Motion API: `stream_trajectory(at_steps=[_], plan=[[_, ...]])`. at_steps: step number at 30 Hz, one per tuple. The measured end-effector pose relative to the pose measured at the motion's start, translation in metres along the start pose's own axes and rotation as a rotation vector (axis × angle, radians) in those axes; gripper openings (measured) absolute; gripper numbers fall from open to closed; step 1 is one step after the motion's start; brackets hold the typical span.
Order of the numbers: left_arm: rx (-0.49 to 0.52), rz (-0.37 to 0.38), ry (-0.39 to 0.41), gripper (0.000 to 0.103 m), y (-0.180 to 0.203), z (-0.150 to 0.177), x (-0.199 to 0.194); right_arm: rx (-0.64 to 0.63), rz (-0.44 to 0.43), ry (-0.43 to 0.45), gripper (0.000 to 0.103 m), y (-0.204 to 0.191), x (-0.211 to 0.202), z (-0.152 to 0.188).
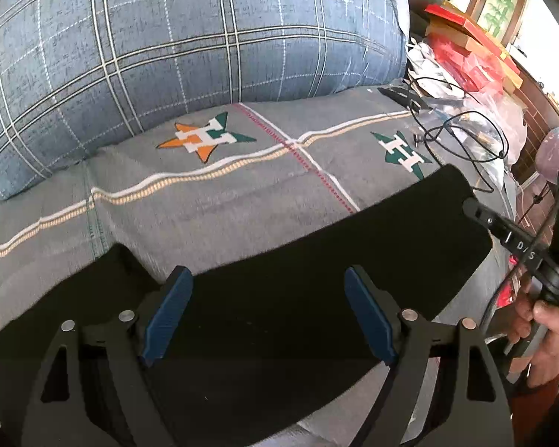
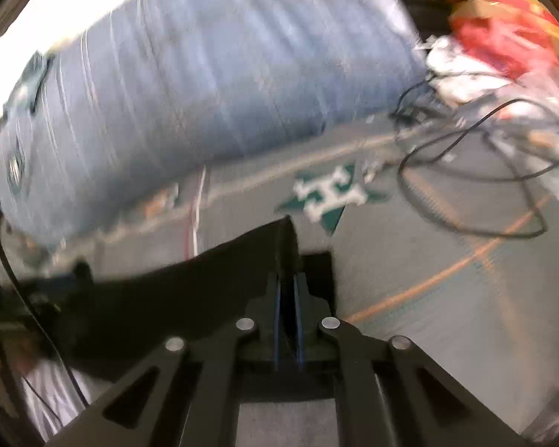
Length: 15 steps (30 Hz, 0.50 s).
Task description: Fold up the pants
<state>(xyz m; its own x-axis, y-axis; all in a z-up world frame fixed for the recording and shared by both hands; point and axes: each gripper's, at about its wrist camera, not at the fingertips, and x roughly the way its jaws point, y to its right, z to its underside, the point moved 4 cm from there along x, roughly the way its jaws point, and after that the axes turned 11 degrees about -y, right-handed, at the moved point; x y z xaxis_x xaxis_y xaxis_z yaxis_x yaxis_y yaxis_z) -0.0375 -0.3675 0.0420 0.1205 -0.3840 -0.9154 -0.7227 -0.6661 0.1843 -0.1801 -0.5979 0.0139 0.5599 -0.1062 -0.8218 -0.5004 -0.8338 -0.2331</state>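
The left gripper (image 1: 268,313) is wide open and holds nothing; its blue pads (image 1: 169,311) stand apart over the black pants (image 1: 298,260), which lie flat under and ahead of it on the grey bedcover (image 1: 212,201). The right gripper (image 2: 289,290) is closed on an edge of the pants (image 2: 190,290), and the dark cloth runs away to its left. Beyond both claws is a blue plaid pillow (image 1: 190,33). Black cables (image 2: 477,186) lie ahead and to the right of the right claw.
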Motion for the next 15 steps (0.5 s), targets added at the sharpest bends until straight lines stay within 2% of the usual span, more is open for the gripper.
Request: stream_trajectory(at_steps=[4,10,12,13,14,15], plan=[[0.02,0.028,-0.001,0.084,0.013,-0.006,0.003,0.057,0.043,-0.103,0.005,0.016,0.028,0.009],[0.08,0.033,-0.003,0.084,0.035,-0.016,0.006,0.069,0.081,-0.056,0.005,0.017,0.008,0.01],[0.102,0.051,-0.004,0.084,0.042,-0.021,0.007,0.099,0.077,-0.079,0.005,0.025,0.013,0.014],[0.112,0.062,-0.006,0.084,0.047,-0.024,0.008,0.117,0.057,-0.092,0.007,0.029,0.019,0.016],[0.122,0.073,-0.008,0.084,0.051,-0.026,0.009,0.13,0.04,-0.09,0.016,0.031,0.019,0.017],[0.133,0.086,-0.011,0.084,0.056,-0.029,0.011,0.158,0.029,-0.078,0.034,0.034,0.014,0.017]])
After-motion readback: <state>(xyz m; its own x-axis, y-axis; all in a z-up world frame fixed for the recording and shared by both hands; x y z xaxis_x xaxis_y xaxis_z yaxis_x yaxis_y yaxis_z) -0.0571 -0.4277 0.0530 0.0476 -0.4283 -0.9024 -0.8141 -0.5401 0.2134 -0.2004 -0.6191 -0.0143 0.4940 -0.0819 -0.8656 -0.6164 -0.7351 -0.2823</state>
